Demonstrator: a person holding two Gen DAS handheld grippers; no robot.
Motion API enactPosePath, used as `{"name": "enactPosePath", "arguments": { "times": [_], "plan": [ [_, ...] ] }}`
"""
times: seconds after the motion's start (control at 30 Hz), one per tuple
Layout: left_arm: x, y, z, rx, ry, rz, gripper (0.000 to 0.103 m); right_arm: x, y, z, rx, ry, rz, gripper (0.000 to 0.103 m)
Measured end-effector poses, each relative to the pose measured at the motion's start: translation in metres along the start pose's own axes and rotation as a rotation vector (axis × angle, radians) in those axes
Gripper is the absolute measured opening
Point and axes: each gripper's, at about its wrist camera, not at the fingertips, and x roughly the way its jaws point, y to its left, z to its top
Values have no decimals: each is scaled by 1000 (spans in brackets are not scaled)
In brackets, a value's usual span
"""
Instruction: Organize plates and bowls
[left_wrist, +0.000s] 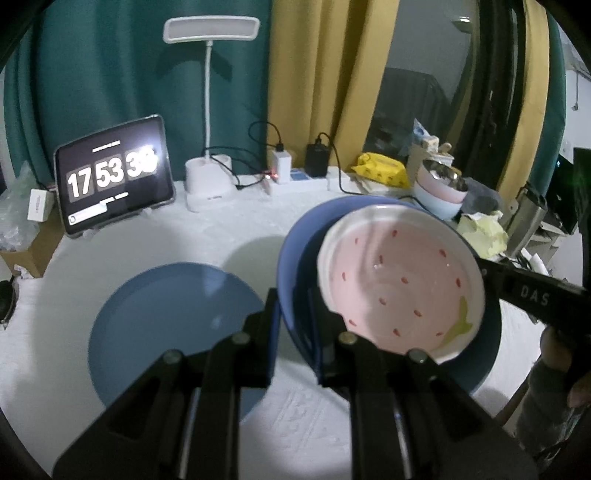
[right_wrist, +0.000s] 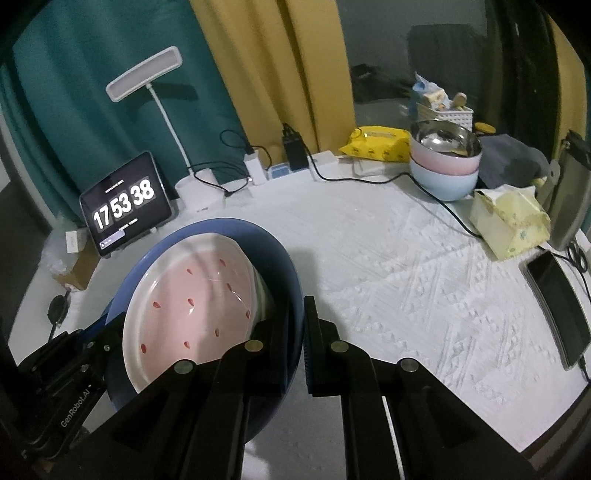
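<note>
A deep blue plate (left_wrist: 295, 240) hangs tilted above the white tablecloth (right_wrist: 406, 280), casting a shadow below it. A pink plate with red seed marks (left_wrist: 402, 280) lies inside it. My left gripper (left_wrist: 293, 306) is shut on the blue plate's near rim. On the opposite rim of the blue plate (right_wrist: 280, 254), my right gripper (right_wrist: 300, 314) is also shut, with the pink plate (right_wrist: 192, 299) to its left. A second blue plate (left_wrist: 166, 325) lies flat on the cloth, left of the held one.
Nested bowls, steel on pink on pale blue (right_wrist: 445, 162), stand at the back right. A tablet clock (right_wrist: 125, 206), a white desk lamp (left_wrist: 210, 181), chargers and cables line the back edge. A tissue pack (right_wrist: 509, 225) and a phone (right_wrist: 557, 306) lie on the right.
</note>
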Motion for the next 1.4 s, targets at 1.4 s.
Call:
{"name": "enactPosePath", "arguments": {
  "times": [1.4],
  "plan": [
    [0,142,-7,-172,5,119,14,78,134,21,-158,87,99,9]
  ]
}}
